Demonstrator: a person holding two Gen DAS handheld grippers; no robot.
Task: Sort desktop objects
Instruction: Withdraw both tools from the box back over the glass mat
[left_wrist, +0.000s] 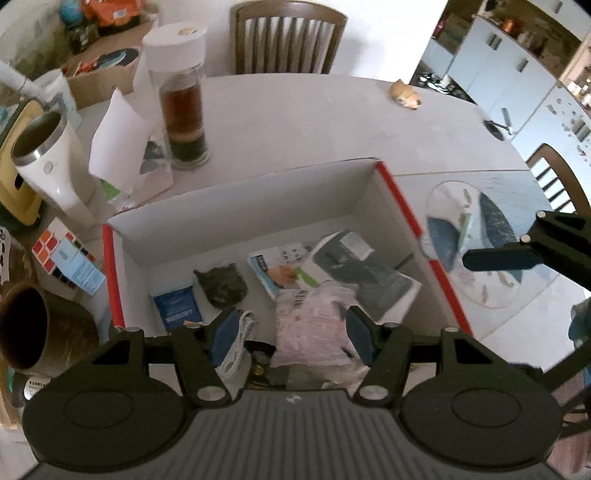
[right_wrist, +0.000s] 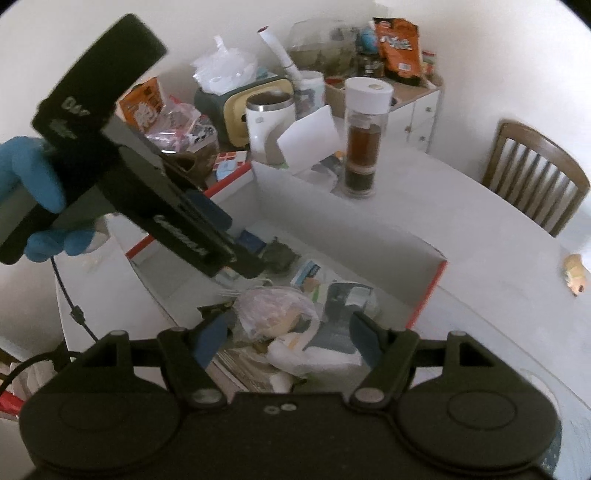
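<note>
A white cardboard box with red edges (left_wrist: 400, 199) (right_wrist: 430, 291) stands on the white table and holds several items: a plastic bag of papers (left_wrist: 314, 325) (right_wrist: 277, 310), a grey device box (left_wrist: 369, 273), a leaflet (left_wrist: 280, 266), a dark green pouch (left_wrist: 221, 284) and a blue packet (left_wrist: 177, 306). My left gripper (left_wrist: 291, 328) is open and empty above the box's near end. My right gripper (right_wrist: 288, 336) is open and empty above the box from the other side; it also shows in the left wrist view (left_wrist: 498, 258). The left gripper (right_wrist: 236, 240) shows in the right wrist view, held by a blue-gloved hand (right_wrist: 40, 184).
A tea bottle with a white lid (left_wrist: 183, 96) (right_wrist: 364, 140), a white steel-rimmed mug (left_wrist: 48, 162) (right_wrist: 269, 118), a Rubik's cube (left_wrist: 55, 254), a brown pot (left_wrist: 33, 332) and a small toy (left_wrist: 406, 94) (right_wrist: 574, 275) stand around the box. A printed mat (left_wrist: 480, 240) lies right. Chairs stand behind.
</note>
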